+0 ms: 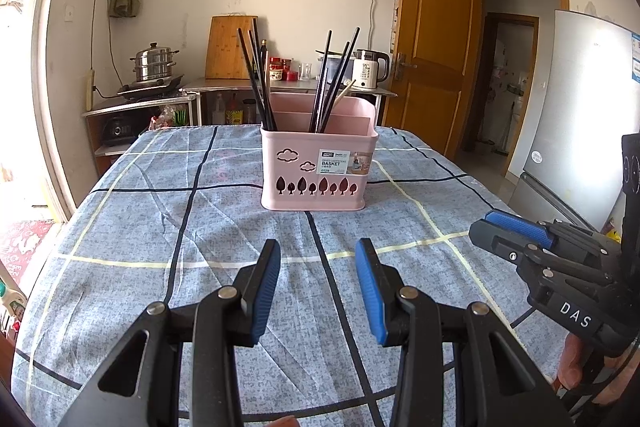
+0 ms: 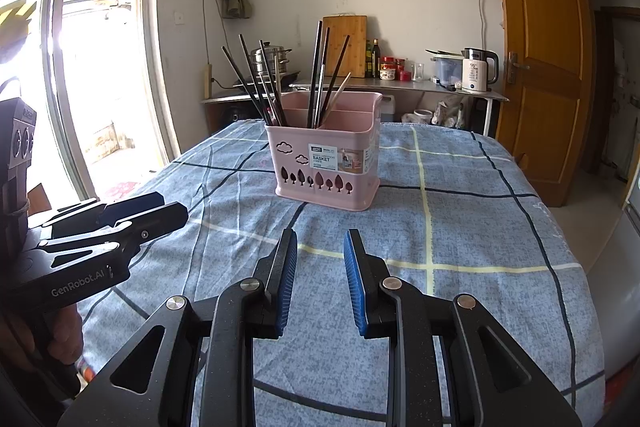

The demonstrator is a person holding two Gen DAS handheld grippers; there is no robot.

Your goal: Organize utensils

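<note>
Left gripper [image 1: 318,251] and right gripper [image 2: 320,241] low over cloth [image 1: 160,227], jaws apart, nothing between. Pink basket [image 1: 316,171] mid-table ahead, well apart; chopsticks [image 1: 256,79] upright in two compartments.

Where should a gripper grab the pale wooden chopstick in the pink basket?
Probably near its free top end, coming down from above. The pale wooden chopstick leans to the right out of the pink plastic basket, its lower part hidden behind the wall and crowded by black chopsticks. Only the upper end stands clear, so tilt the gripper to match the lean.
</note>
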